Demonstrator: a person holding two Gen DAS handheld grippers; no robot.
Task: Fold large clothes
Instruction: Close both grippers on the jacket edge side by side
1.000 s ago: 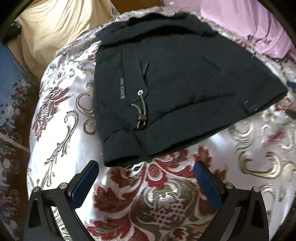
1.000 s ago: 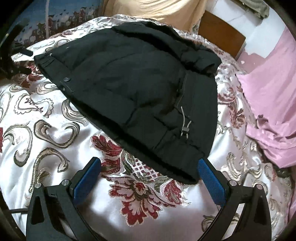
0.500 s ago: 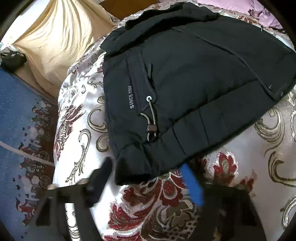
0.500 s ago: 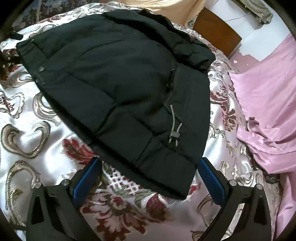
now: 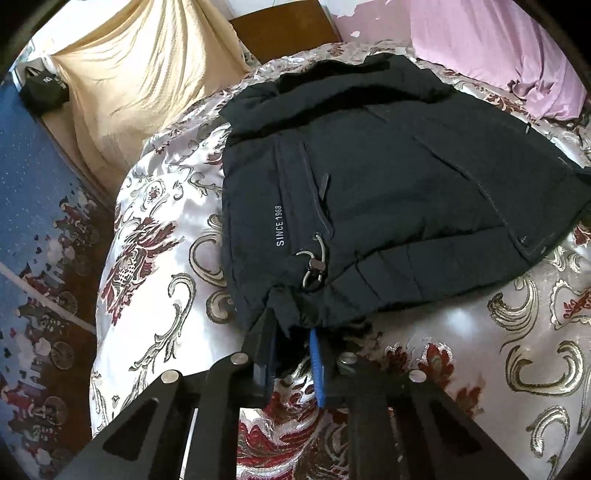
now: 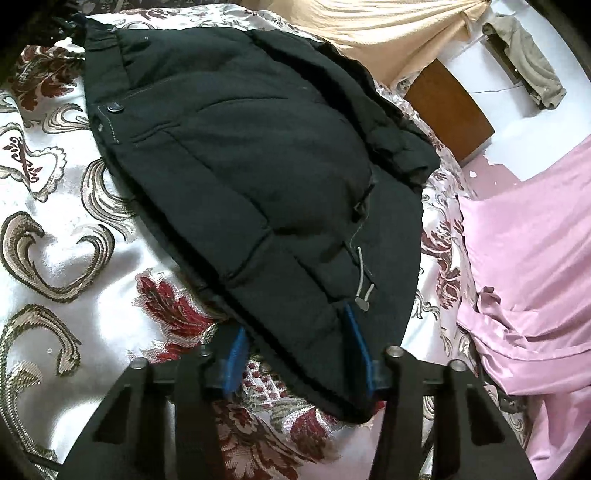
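A black padded jacket (image 5: 388, 192) printed "SINCE 1968" lies half folded on a patterned satin bedspread (image 5: 159, 258); it also shows in the right wrist view (image 6: 258, 177). My left gripper (image 5: 293, 347) is shut on the jacket's near hem corner, which bunches between the blue pads (image 5: 317, 360). My right gripper (image 6: 295, 347) straddles the other hem corner by the drawcord toggle (image 6: 364, 295), its jaws part closed around the thick fabric; the grip itself is hidden under the cloth.
A pink sheet (image 6: 528, 258) lies to the right on the bed. A beige cloth (image 5: 122, 81) hangs over the wooden headboard (image 5: 284, 27). Blue patterned carpet (image 5: 33, 221) lies beyond the bed's left edge.
Both grippers moved forward onto the jacket's near hem. The left jaws closed from wide open onto the corner. The right jaws narrowed around the other corner.
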